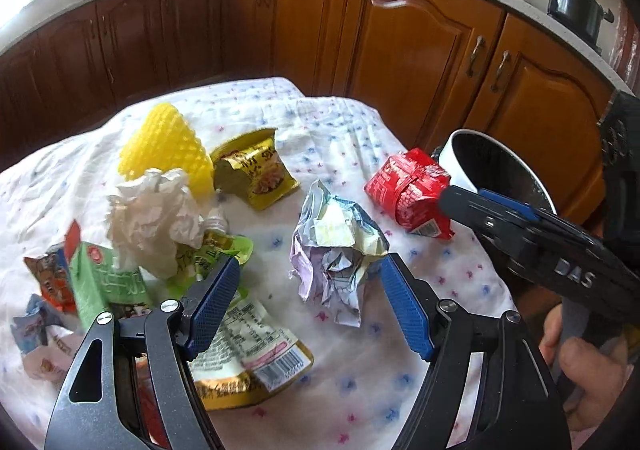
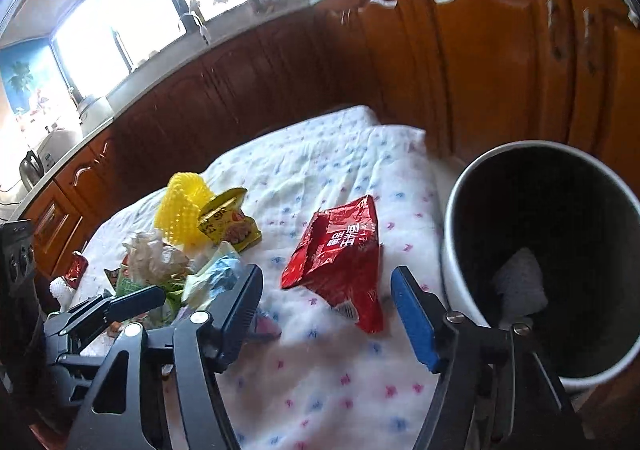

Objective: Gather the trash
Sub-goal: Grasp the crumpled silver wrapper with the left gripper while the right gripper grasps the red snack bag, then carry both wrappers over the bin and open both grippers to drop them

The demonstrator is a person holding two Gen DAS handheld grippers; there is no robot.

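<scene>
Trash lies on a flowered cloth point(image 1: 340, 138). My left gripper point(image 1: 310, 272) is open, its blue fingers on either side of a crumpled pale wrapper point(image 1: 338, 246), not closed on it. My right gripper point(image 2: 326, 282) is open just in front of a red snack bag point(image 2: 340, 250), which also shows in the left wrist view point(image 1: 408, 190). A white bin with a dark inside point(image 2: 456, 250) stands at the table's right edge, with a crumpled white piece point(image 2: 520, 282) in it. The right gripper shows in the left wrist view point(image 1: 496, 210) beside the red bag.
A crumpled white tissue point(image 1: 154, 218), a yellow plastic mesh piece point(image 1: 168, 146), a yellow snack bag point(image 1: 252, 170), a green carton point(image 1: 108, 282) and a flat yellow packet point(image 1: 252, 358) lie at the left. Wooden kitchen cabinets point(image 1: 400, 42) stand behind the table.
</scene>
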